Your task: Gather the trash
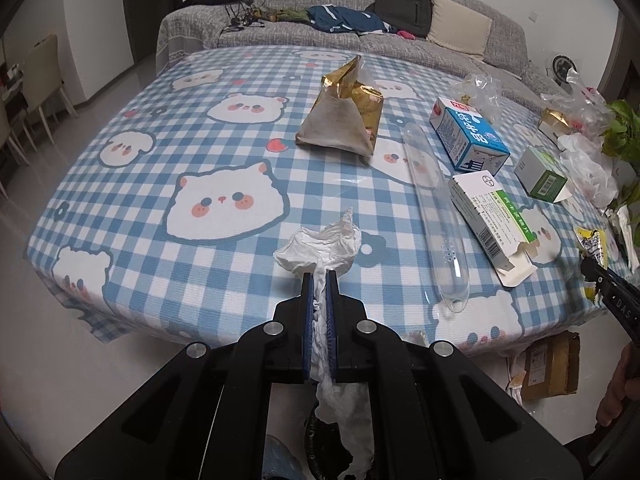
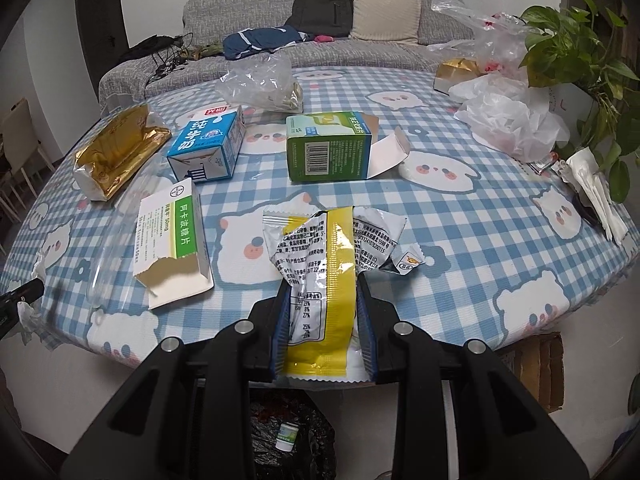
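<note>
In the left wrist view we saw our left gripper (image 1: 319, 280) clamped tight on a crumpled white tissue (image 1: 320, 246), which bunched up just beyond the fingertips at lower centre and trailed down between the blue pads toward the bottom edge. The checked tablecloth (image 1: 160, 152) lay behind it, with a gold foil bag (image 1: 344, 116) at upper centre. In the right wrist view our right gripper (image 2: 323, 280) pinched a yellow and silver snack wrapper (image 2: 334, 264) between its pads, the wrapper fanning out above the fingertips at mid frame. Below, at bottom centre, a black trash bag (image 2: 288, 440) showed between the gripper arms.
</note>
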Motion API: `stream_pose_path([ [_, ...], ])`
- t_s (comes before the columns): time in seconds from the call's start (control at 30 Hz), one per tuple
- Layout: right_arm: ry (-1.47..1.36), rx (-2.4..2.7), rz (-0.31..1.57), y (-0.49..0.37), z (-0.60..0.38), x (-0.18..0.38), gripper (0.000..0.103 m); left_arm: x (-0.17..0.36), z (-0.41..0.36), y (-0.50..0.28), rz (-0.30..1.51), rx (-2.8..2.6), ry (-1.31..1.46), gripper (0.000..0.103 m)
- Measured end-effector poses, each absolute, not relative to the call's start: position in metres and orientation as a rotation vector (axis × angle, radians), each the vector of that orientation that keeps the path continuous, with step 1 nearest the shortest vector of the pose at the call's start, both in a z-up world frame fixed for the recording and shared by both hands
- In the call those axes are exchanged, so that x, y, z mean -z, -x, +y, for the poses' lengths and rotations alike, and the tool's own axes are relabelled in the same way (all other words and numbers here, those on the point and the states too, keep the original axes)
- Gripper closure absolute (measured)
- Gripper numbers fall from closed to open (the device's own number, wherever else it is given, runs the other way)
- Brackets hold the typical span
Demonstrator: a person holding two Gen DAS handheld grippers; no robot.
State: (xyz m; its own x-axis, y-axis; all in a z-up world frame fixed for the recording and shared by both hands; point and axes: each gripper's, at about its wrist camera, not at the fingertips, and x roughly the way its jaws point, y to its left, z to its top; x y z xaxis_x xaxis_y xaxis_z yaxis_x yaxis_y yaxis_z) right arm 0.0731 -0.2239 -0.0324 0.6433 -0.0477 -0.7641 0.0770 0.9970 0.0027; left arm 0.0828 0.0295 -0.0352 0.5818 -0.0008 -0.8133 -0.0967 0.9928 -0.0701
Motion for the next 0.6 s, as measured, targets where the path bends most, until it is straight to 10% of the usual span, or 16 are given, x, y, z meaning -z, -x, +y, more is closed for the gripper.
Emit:
stream_pose_path([
  [0.6,-0.020,0.032,0.815,-0.023,-0.214,0.012,0.075,0.025,0.014,-0.033,0.924,-0.019,0.106,0.098],
])
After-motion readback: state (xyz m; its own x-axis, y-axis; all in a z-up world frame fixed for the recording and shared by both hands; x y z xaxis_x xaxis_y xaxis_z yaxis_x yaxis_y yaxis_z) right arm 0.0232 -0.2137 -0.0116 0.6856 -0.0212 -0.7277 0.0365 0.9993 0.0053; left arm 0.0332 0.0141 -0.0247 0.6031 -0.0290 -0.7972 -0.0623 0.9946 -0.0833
